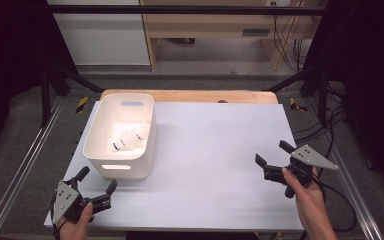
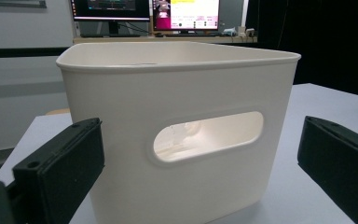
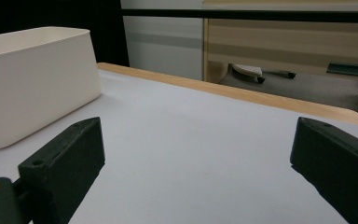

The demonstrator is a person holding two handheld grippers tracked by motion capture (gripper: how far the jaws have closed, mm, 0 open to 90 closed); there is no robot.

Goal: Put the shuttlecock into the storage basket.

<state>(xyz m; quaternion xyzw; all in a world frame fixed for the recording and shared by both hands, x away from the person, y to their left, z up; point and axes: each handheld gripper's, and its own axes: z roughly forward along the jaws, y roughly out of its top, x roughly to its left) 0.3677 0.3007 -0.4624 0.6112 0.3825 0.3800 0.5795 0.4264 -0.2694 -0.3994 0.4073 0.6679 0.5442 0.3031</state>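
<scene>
A white plastic bin (image 1: 100,131) with handle slots stands on the left part of the white table (image 1: 215,150). Inside it lies a white shuttlecock (image 1: 126,140) with a dark band. My left gripper (image 1: 97,181) is open near the table's front left corner, just in front of the bin's near wall (image 2: 177,140), with nothing between its jaws. My right gripper (image 1: 274,153) is open at the right side of the table, held above the bare top, pointing left toward the bin (image 3: 32,84).
A wooden board edge (image 1: 190,95) runs along the table's far side. Metal rails (image 1: 20,165) flank the table. A wooden desk (image 1: 220,25) and cables stand on the floor beyond. Monitors (image 2: 144,11) show behind the bin in the left gripper view.
</scene>
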